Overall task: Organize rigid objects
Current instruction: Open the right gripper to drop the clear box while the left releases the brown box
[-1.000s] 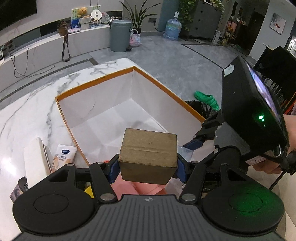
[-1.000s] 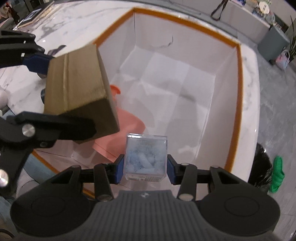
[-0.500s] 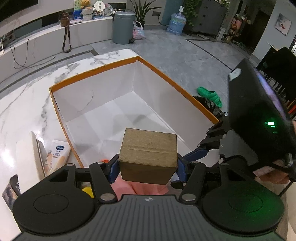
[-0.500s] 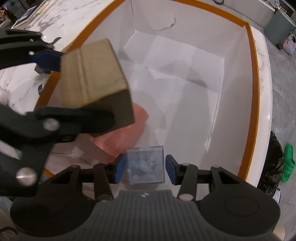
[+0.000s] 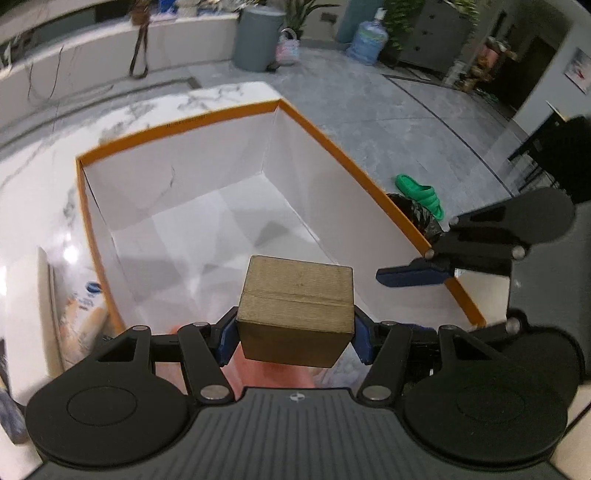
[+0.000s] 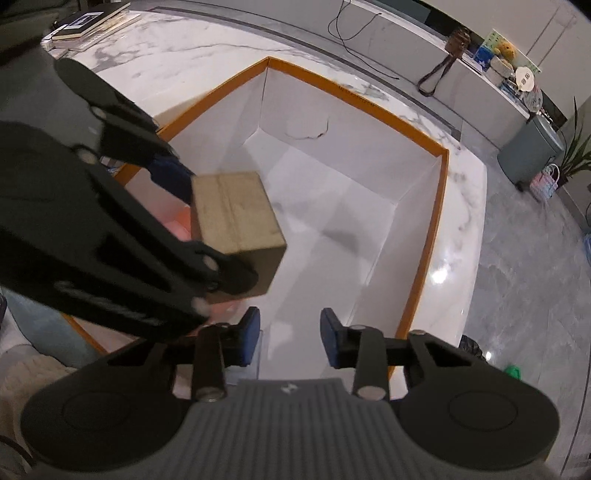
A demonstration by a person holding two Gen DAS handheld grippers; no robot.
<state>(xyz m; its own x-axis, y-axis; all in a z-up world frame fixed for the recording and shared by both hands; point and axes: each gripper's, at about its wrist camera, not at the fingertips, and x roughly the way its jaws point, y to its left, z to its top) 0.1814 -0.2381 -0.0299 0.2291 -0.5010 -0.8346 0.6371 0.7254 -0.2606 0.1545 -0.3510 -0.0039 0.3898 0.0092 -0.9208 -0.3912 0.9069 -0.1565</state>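
Observation:
My left gripper [image 5: 293,334] is shut on a brown cardboard cube [image 5: 295,310] and holds it above the near end of a white box with an orange rim [image 5: 177,123]. The cube [image 6: 236,218] also shows in the right wrist view, over the box [image 6: 441,206]. My right gripper [image 6: 290,341] is open and empty above the box's near end; one blue fingertip [image 5: 413,277] shows in the left wrist view. A pink flat item [image 5: 269,371] lies on the box floor under the cube. A clear edge [image 6: 258,354] shows below the right fingers.
A tube and flat packets [image 5: 79,306] lie on the marble table [image 5: 40,206] left of the box. Books [image 6: 88,24] sit at the table's far corner. A black bin bag [image 5: 415,212] and a green slipper [image 5: 419,194] are on the floor right of the table.
My right gripper opened and let go of the clear box of white pieces, then rose and drew back. The left gripper moved forward over the box with the cube.

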